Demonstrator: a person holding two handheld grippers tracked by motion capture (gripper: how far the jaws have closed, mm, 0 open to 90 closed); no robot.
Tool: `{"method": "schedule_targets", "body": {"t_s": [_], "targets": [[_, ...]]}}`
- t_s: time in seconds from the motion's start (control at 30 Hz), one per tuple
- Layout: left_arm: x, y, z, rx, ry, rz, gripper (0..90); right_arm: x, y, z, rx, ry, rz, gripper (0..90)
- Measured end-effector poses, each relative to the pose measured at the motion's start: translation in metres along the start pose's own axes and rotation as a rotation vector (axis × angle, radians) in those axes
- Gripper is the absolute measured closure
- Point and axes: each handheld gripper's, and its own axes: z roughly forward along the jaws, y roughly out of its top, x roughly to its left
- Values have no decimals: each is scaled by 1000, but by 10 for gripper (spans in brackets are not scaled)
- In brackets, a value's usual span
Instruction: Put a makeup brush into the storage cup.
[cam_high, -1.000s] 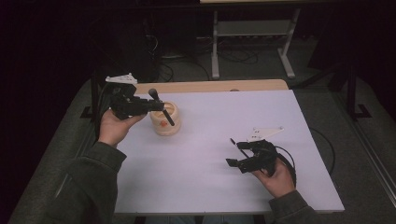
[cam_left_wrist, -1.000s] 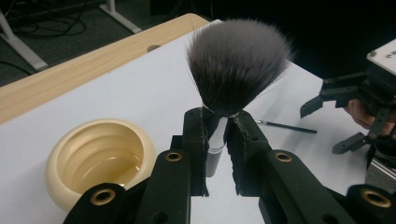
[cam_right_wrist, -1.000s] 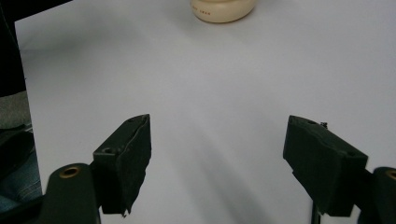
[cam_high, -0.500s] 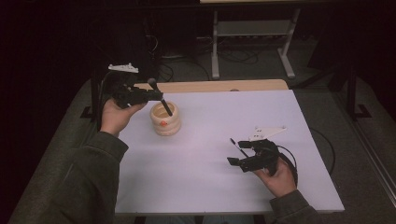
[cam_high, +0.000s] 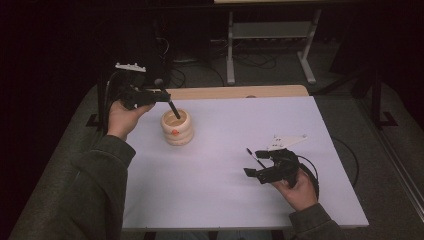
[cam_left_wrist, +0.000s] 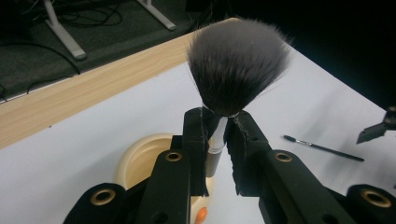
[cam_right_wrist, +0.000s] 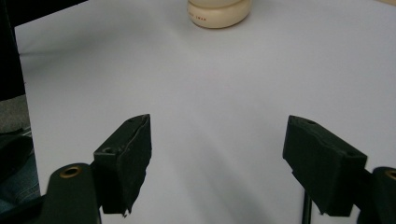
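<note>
High view: the left gripper is clamped on a fluffy makeup brush, bristle end up and handle slanting down into the mouth of the cream ribbed holder, which stands on the white table towards its far left. In the left gripper view the jaws pinch the brush's ferrule just below the grey bristles, with the holder's rim beneath. The step in hand looks like dropping the brush into the holder; next it calls for lowering the handle fully inside and then letting go. Apart from that handle I cannot see into the holder. The right gripper rests near the table's right side, jaws spread wide and empty, with a thin liner brush lying just beside it, likely the next to fetch
</note>
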Motion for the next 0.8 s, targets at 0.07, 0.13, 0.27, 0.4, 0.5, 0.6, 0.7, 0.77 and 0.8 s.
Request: {"method": "schedule_targets", "body": {"t_s": [0.07,0.13,0.27,0.4,0.5,0.6,0.7,0.77,0.8], "targets": [[3,0,1,6,8,-2,770,0,0,0,2,1,-1,226],[5,0,2,6,14,-12,770,0,0,0,2,1,-3,227],[9,-1,5,14,28,-17,771,0,0,0,1,2,-1,227],[12,-3,7,23,38,-19,770,0,0,0,3,3,-2,227],[12,-3,9,26,42,-24,771,0,0,1,4,4,-2,227],[13,-5,11,18,46,-33,770,0,0,1,5,5,0,227],[14,-6,14,20,56,-37,770,0,0,0,3,4,-1,227],[15,-8,17,28,57,-39,770,1,0,0,3,4,2,227],[16,-9,18,33,62,-41,770,1,0,0,2,4,2,227]]}}
